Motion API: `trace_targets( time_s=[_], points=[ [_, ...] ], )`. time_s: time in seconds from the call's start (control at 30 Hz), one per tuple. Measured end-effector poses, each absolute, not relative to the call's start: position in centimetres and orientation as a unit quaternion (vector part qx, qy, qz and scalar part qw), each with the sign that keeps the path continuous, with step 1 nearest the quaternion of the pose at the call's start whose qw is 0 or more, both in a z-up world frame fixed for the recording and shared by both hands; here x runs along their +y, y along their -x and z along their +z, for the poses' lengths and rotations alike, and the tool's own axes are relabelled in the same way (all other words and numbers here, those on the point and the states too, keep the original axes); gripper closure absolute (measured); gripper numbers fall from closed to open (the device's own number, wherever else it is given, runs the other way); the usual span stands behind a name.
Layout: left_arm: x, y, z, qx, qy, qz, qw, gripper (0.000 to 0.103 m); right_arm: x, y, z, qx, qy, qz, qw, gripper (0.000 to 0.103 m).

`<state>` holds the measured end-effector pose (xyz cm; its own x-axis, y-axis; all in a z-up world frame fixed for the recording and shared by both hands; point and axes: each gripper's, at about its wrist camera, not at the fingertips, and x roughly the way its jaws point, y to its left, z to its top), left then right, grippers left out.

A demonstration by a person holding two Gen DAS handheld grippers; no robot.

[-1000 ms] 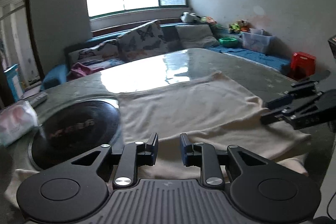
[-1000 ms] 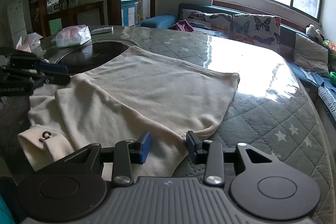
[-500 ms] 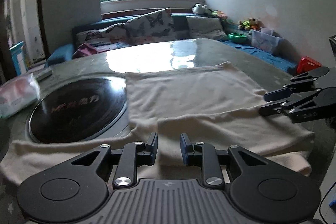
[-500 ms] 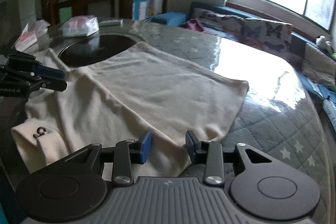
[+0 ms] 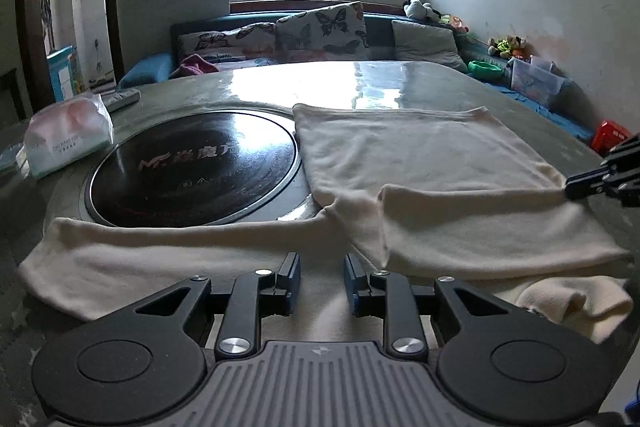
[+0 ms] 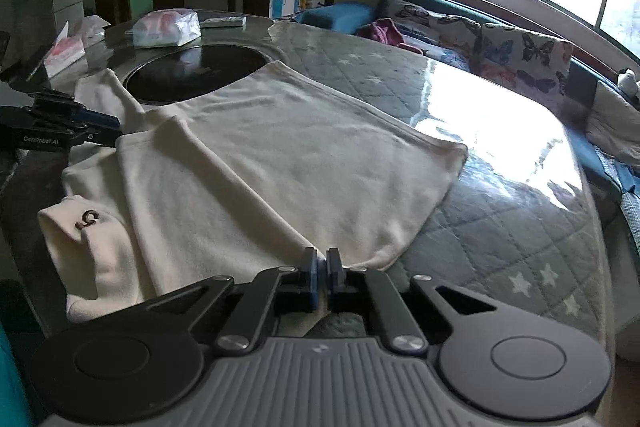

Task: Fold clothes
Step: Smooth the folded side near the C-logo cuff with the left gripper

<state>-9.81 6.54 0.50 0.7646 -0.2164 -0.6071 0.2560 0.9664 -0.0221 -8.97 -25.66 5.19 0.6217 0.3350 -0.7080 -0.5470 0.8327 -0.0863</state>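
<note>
While the cream garment (image 6: 280, 163) lies spread across the quilted table (image 6: 500, 227), partly folded, I pinch its near edge in my right gripper (image 6: 322, 277) and should carry it over evenly; my left gripper (image 5: 322, 281) hangs spread apart, empty, above the sleeve (image 5: 160, 247). No container's contents are readable.

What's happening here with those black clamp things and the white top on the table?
A person is folding a cream garment spread on the table, holding a gripper in each hand. The right gripper is pinched shut on the garment's near edge. The left gripper is open above the near sleeve, gripping nothing. One side is already folded over.
</note>
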Motion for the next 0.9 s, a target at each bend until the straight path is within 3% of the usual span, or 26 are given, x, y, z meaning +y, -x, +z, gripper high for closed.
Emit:
trace_targets(
  time_s=[0.4,0.73,0.8,0.9],
  points=[
    [3.8,9.4,3.0,0.283,-0.030,-0.181,0.942,0.073,-24.7,10.4,6.0,0.330,0.146,0.252,0.898,0.092],
    [-0.1,5.6,0.8,0.304,-0.023,-0.212,0.929,0.073,-23.0,12.7,4.8,0.349,0.113,0.290,0.884,0.091],
    [0.2,5.4,0.2,0.314,-0.009,-0.208,0.926,0.073,-22.8,12.9,4.4,0.353,0.110,0.292,0.882,0.081],
    [1.0,5.7,0.5,0.311,0.001,-0.207,0.928,0.073,-22.5,13.1,4.4,0.354,0.112,0.292,0.882,0.079]
  ],
)
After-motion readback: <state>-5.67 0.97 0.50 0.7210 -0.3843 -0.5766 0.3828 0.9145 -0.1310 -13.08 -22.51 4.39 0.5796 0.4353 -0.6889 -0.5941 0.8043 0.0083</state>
